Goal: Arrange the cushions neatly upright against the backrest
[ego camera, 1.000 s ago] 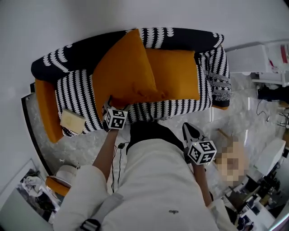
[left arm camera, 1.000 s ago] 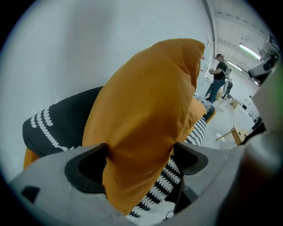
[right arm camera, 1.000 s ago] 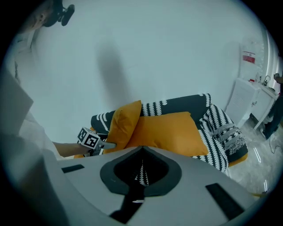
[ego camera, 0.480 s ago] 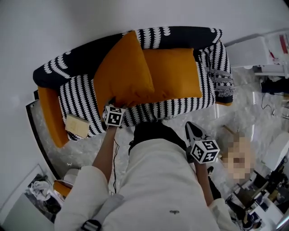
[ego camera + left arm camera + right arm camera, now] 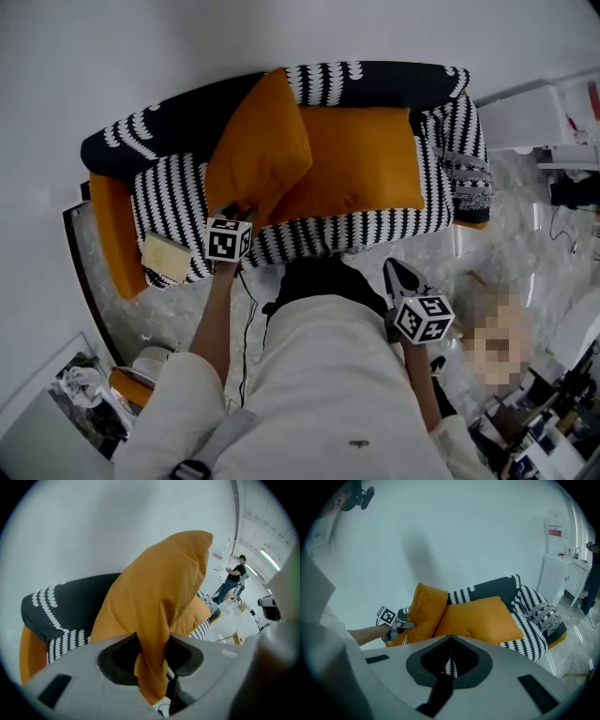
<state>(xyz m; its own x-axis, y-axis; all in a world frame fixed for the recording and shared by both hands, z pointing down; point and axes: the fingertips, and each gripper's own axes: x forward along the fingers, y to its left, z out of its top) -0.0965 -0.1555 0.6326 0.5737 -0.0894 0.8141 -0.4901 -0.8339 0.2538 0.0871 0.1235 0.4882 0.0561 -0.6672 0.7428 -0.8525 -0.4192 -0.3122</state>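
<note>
Plainly, there are two orange square fabric cushions, both on one sofa. The left cushion is raised and tilted, its upper part against the backrest and its right edge touching the right cushion. The right cushion lies slanted on the seat with its far edge toward the backrest, not upright.

The left claw is clenched on the left cushion's lower corner; its jaws have just been closing, and the left gripper view shows a fold of the orange fabric pinched between them. The right claw is clenched on nothing, its jaws together; it is held low beside the person's white-clad body, well apart from the sofa and from both cushions.

The black-and-white patterned fabric sofa has a dark backrest with white scallop marks and a striped seat. Its left end shows one orange side panel; one pale yellow flat block rests on the left arm, and what it is I cannot tell. One grey patterned throw hangs over the right arm.

Behind the sofa is a plain white wall; beneath it is a glossy marbled floor. The left gripper view shows one person in a dark top standing far off.
</note>
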